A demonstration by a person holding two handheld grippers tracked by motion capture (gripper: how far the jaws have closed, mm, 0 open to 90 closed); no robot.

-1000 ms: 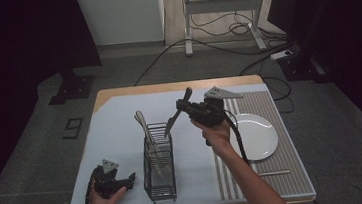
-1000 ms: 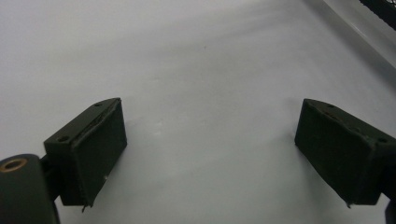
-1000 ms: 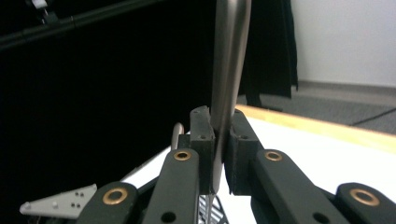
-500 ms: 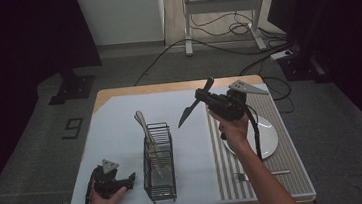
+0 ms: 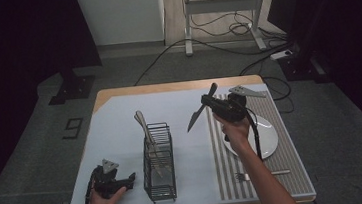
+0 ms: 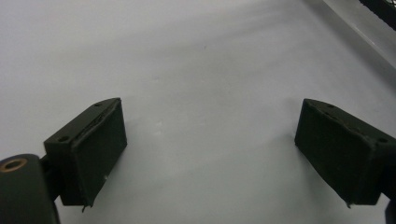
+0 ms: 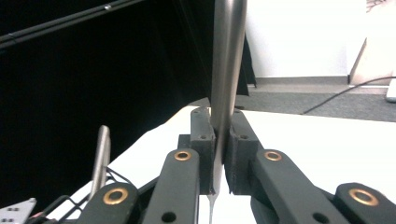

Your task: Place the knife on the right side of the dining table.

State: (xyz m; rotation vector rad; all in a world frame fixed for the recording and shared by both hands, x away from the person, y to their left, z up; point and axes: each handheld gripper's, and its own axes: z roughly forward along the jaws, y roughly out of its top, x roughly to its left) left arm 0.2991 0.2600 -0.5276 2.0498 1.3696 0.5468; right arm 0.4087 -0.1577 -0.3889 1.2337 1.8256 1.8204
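The knife (image 5: pixel 200 111) was up in the air, well above the table (image 5: pixel 120 123), pinched in the right gripper (image 5: pixel 209 101)! In the high view it slanted through the jaws, one dark end pointing down and left toward the wire rack (image 5: pixel 158 163), the other end poking up and to the right past the jaws. The right gripper view showed it plainly: the steel handle (image 7: pixel 227 60) rose straight up between the two black pads (image 7: pixel 203 149), which were pressed tight on it from both sides, and a thin sliver of metal stuck out below them.

The right hand (image 5: pixel 234 129) held that gripper over the middle of the table, just left of the white plate (image 5: pixel 268 141) on the striped mat (image 5: pixel 281 172). A fork (image 5: pixel 261 174) lay on that mat at the near side, well apart from the knife.

The rack stood left of the mat, toward the near edge, with utensil handles (image 5: pixel 142 123) leaning out of its far end. One of them also showed as a blurred upright (image 7: pixel 100 158) at the lower left of the right gripper view.

Over at the near left corner, the left gripper (image 5: pixel 128 180) sat low on the table in the left hand (image 5: pixel 103 200). Its own view showed its jaws spread wide, with bare tabletop (image 6: pixel 201 93) between them and nothing held.
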